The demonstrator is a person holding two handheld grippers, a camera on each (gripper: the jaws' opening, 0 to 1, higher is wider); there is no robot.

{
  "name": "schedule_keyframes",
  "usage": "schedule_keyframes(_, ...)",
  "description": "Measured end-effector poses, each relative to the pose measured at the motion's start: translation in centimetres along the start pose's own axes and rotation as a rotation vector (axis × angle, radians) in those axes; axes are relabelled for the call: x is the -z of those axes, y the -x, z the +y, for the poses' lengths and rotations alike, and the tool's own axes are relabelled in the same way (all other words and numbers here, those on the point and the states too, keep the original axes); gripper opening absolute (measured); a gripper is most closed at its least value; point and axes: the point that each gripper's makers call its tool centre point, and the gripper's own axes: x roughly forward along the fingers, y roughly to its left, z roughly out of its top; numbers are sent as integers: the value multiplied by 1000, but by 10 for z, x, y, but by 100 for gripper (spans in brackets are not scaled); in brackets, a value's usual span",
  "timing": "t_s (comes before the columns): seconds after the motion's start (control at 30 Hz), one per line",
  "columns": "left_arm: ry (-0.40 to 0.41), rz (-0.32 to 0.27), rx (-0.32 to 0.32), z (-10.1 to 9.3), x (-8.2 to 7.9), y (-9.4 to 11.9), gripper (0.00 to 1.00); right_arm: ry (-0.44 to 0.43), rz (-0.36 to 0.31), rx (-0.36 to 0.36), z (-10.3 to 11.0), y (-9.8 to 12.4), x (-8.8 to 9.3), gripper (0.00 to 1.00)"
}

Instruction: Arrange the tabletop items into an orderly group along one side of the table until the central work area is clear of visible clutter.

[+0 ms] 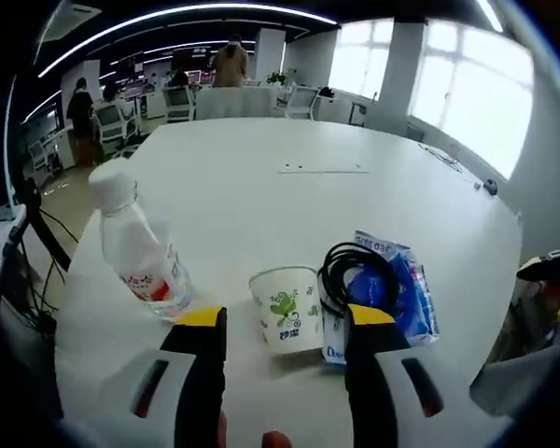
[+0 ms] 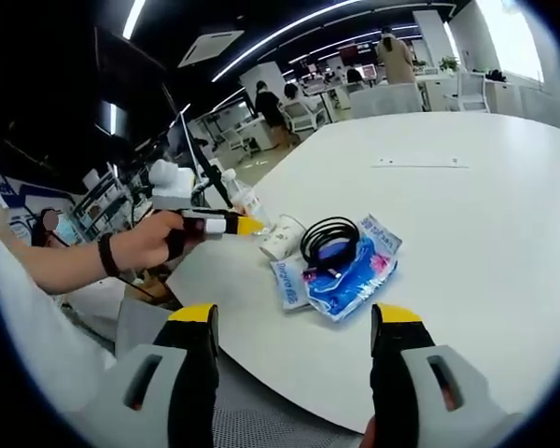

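I am holding my left gripper (image 1: pixel 285 322) wide open and empty, its yellow-tipped jaws framing the white paper cup with green print (image 1: pixel 287 308). The clear plastic bottle with a white cap (image 1: pixel 135 245) is leaning just left. A coiled black cable (image 1: pixel 355 269) is lying on blue plastic packets (image 1: pixel 401 289). My right gripper (image 2: pixel 294 317) is gaping empty near the white table (image 2: pixel 467 224) edge.

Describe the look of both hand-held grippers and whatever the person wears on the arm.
The left hand-held gripper and right hand-held gripper match: two black jaws with yellow tips on grey bodies with dark slots. In the right gripper view, the person's hand has a dark wristband behind it.
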Motion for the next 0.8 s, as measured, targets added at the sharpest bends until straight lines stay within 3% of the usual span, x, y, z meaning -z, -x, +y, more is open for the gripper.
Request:
schedule_keyframes(0.53, 22, 98, 15, 5, 13, -24, 54, -45, -10, 20, -11, 2, 6, 66)
schedule_keyframes(0.8, 70, 175, 44, 0, 23, -43, 57, -52, -2, 21, -15, 1, 9, 66)
